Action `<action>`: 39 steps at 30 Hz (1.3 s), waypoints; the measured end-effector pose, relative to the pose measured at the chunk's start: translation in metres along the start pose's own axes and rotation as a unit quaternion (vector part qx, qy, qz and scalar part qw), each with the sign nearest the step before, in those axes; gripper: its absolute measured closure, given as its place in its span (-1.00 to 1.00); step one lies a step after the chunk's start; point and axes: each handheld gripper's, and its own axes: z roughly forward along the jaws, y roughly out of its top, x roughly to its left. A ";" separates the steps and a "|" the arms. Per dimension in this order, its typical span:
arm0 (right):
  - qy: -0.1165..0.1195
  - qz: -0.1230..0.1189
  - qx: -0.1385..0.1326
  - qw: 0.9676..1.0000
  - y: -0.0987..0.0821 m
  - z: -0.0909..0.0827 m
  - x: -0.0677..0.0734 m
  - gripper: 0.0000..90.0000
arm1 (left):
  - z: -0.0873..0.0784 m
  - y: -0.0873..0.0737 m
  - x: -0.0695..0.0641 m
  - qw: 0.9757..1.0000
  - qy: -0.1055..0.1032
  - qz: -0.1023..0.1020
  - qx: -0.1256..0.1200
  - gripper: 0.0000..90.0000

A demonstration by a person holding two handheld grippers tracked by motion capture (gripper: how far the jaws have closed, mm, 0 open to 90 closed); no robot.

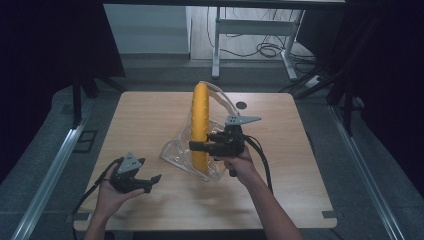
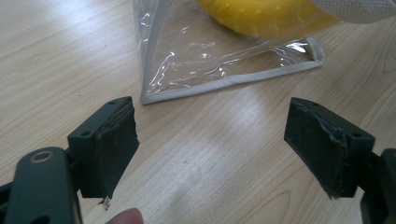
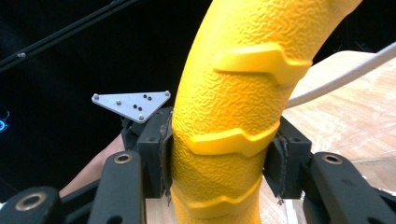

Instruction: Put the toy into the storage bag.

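Right claw point(image 1: 196, 146) pinches the yellow ring point(image 1: 200, 120), one pad pressed on each side of its ribbed, textured band; the ring stands upright on edge at mid-table, its lower part inside the clear bag point(image 1: 181, 152). The bag has a grey bound seam and rests on the wooden table point(image 1: 145, 115), mouth up around the ring. Left claw point(image 1: 156, 178) is spread wide with nothing between its pads, held low over the near left of the table, just left of the bag's corner.
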 end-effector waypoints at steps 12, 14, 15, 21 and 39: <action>-0.029 0.003 -0.019 0.999 0.002 -0.011 -0.005 0.06 | 0.002 0.000 -0.001 1.000 -0.001 0.003 0.005 -0.62; -0.033 -0.001 -0.020 0.999 0.002 -0.011 -0.004 0.05 | 0.002 0.000 -0.001 1.000 -0.001 0.003 0.006 -0.62; -0.035 -0.002 -0.020 0.999 0.002 -0.012 -0.004 0.04 | 0.002 0.000 0.000 1.000 0.000 0.005 0.006 -0.62; -0.055 -0.021 -0.021 0.998 0.002 -0.012 0.000 -0.08 | 0.002 0.000 -0.001 1.000 -0.001 0.003 0.007 -0.62; -0.088 -0.041 -0.039 0.995 0.001 -0.031 0.007 -0.24 | 0.002 -0.003 -0.001 1.000 0.000 0.000 0.007 -0.62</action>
